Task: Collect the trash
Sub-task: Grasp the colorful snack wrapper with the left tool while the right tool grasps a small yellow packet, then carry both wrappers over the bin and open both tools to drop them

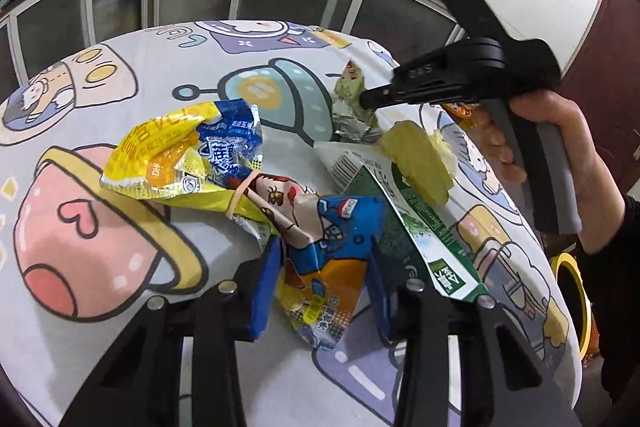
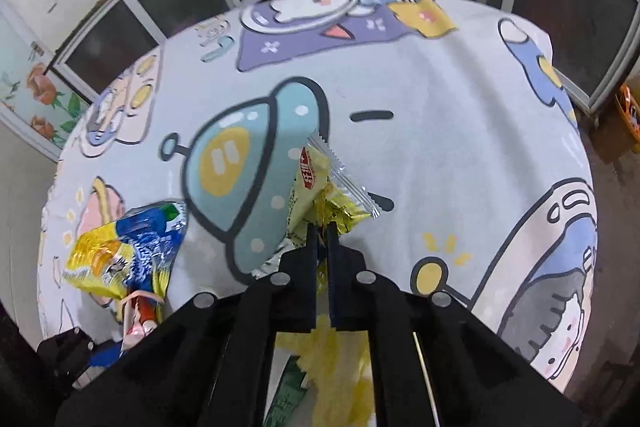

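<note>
Clamping the crumpled pale-green foil snack wrapper [image 2: 310,183], the right gripper [image 2: 322,227] has its two dark fingers nearly together on the wrapper's lower edge, near the middle of the round table covered by a cartoon-printed white cloth [image 2: 440,107]. Gripping the wrapper at one edge lets the thin, creased film hang free, which judging from the task suits lifting it away.

The left gripper [image 1: 320,279] stands with its blue-padded fingers apart, one on each side of the blue and orange glossy plastic snack bag [image 1: 324,267] that lies toward the near edge of the table. The pads do not appear to press the bag yet; this straddling position prepares a pinch across the bag's narrow width.

Remaining trash lies in one loose cluster between the centre and the near edge:
- a yellow and blue crinkled plastic packet [image 1: 188,151], puffed and reflective, on the left side;
- a flattened green and white paper carton [image 1: 420,227], stiff with sharp folded edges, just beside the snack bag;
- a pale-yellow wadded tissue [image 1: 420,159], soft and irregular, resting on the carton.
</note>
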